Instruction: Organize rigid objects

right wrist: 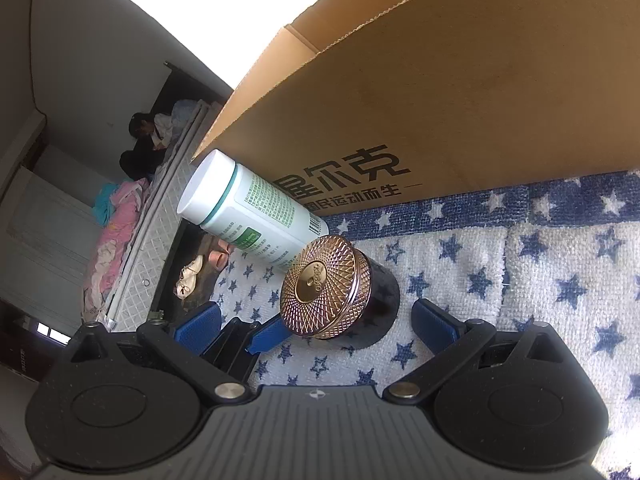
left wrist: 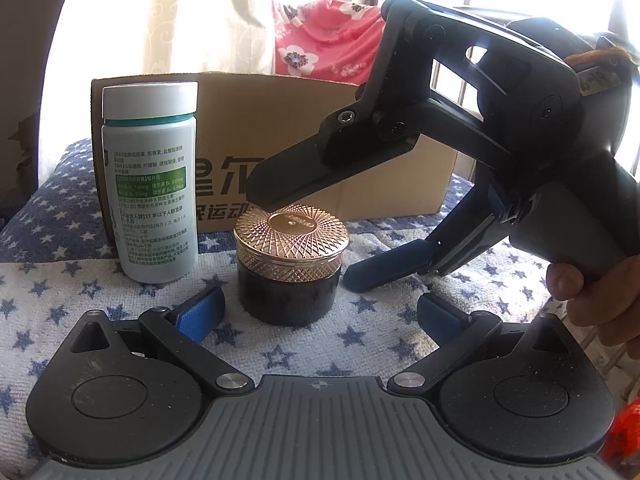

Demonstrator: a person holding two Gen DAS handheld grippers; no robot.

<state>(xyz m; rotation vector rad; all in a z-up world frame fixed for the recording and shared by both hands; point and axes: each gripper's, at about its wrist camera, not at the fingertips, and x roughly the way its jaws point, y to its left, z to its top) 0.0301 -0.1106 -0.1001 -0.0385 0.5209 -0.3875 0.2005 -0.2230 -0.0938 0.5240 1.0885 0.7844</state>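
Dark jar w/ gold lid (left wrist: 291,268) stands on star towel (left wrist: 120,320), white bottle (left wrist: 150,184) at its 10 o'clock, cardboard box (left wrist: 280,148) behind. Left gripper (left wrist: 320,318) wide open, empty; right gripper (right wrist: 318,320) wide open astride jar, not gripping.

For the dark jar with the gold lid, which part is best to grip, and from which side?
Grip the jar at its gold lid, coming from above with one finger on each side. It stands upright, and the lid is round, knurled and wider than the dark body. The right gripper already hangs open around it; the white bottle stands close on one side.
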